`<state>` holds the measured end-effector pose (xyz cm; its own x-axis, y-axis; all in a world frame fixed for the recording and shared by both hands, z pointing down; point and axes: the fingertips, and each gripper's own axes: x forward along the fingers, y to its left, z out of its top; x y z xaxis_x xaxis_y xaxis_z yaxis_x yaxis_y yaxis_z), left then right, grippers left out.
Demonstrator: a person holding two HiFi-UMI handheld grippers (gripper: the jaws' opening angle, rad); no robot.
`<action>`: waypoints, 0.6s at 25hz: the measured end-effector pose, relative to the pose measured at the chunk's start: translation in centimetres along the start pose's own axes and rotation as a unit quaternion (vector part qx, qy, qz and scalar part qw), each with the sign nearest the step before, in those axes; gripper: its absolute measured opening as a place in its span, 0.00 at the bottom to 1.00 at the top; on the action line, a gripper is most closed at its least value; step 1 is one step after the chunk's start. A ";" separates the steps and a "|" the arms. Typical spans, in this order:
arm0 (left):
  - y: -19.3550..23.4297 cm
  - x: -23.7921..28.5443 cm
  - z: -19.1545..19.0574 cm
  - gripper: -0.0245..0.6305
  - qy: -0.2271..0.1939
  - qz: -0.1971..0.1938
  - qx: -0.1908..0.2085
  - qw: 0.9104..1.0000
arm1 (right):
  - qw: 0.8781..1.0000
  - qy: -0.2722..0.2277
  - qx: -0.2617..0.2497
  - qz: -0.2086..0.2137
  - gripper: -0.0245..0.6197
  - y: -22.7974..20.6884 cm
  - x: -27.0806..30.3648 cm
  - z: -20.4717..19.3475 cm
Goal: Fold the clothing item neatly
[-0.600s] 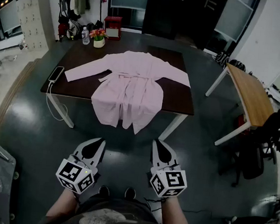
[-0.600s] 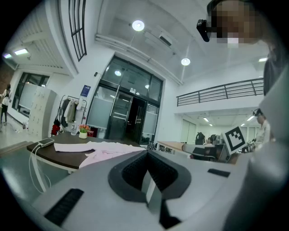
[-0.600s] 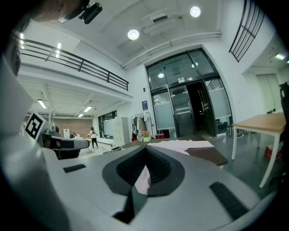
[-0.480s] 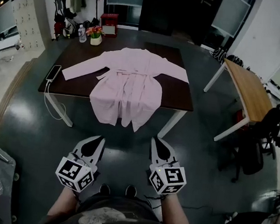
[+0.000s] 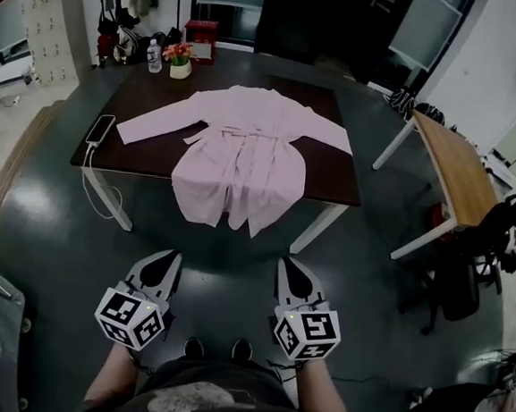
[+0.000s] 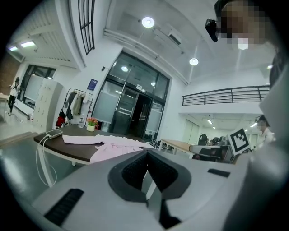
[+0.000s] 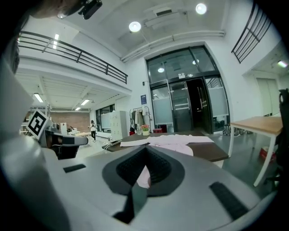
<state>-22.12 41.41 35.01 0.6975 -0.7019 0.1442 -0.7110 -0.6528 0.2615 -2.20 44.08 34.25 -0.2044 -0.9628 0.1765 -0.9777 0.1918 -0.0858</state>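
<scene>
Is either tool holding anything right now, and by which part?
Nothing is held: left tool and right tool are shut and empty, short of the pink robe on the table.

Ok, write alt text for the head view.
A pink robe lies spread flat on a dark table, its hem hanging over the near edge. Nearer the camera, a person holds the left gripper and right gripper, both shut.

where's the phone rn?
Head view: the phone lies at the left edge of the table, just past the sleeve tip of the robe, its cable hanging off toward the floor.
</scene>
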 end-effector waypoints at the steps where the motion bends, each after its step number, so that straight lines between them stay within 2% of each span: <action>1: 0.3 -0.2 -0.1 0.05 -0.001 -0.004 0.001 1.000 | 1.000 -0.002 0.000 -0.003 0.03 0.4 0.1 0.0; 8: 2.8 -1.4 -0.1 0.05 -0.010 -0.018 0.004 1.000 | 0.999 -0.016 0.038 -0.035 0.03 1.7 0.8 -1.0; 15: 5.9 -0.7 -0.9 0.05 0.006 -0.024 0.000 1.000 | 0.996 -0.003 0.033 -0.078 0.03 1.4 1.7 -2.7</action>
<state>-26.70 38.31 37.31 0.7313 -0.6668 0.1431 -0.6773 -0.6854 0.2675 -4.08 43.28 37.10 -0.0495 -0.9811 0.1870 -0.9921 0.0266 -0.1230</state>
